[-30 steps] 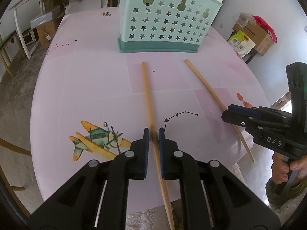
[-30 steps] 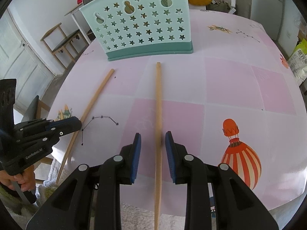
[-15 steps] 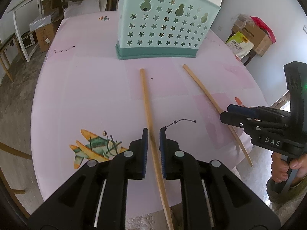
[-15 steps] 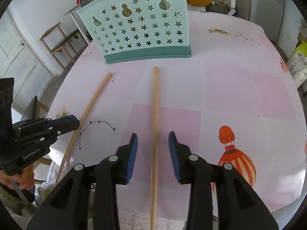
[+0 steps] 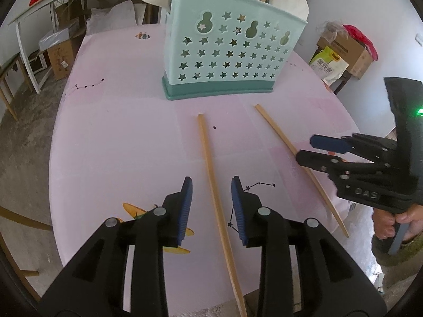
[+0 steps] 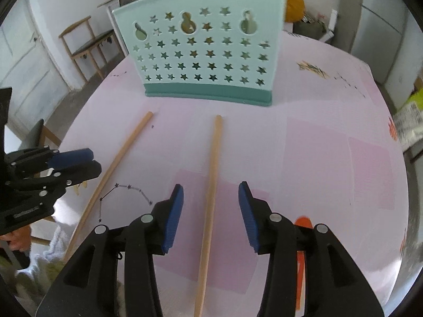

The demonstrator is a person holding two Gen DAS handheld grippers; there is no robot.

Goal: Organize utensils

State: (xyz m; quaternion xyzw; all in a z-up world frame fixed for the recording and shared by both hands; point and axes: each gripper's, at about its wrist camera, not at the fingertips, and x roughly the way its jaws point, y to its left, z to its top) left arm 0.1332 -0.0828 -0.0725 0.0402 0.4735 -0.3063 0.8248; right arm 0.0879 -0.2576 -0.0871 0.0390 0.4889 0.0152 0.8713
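Left wrist view: the left gripper (image 5: 211, 206) is opening, jaws straddling one chopstick (image 5: 211, 174) lying at frame centre, untouched. Right wrist view: the right gripper (image 6: 210, 211) is likewise widening around the other chopstick (image 6: 211, 182); the holder (image 6: 203, 52) is standing upper centre, slightly blurred. Probably best closing squarely mid-shaft before lifting.

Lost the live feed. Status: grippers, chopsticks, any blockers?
Left gripper and right gripper opening, each straddling a chopstick, pads clear. Both flat on table. Holder beyond, path unobstructed.
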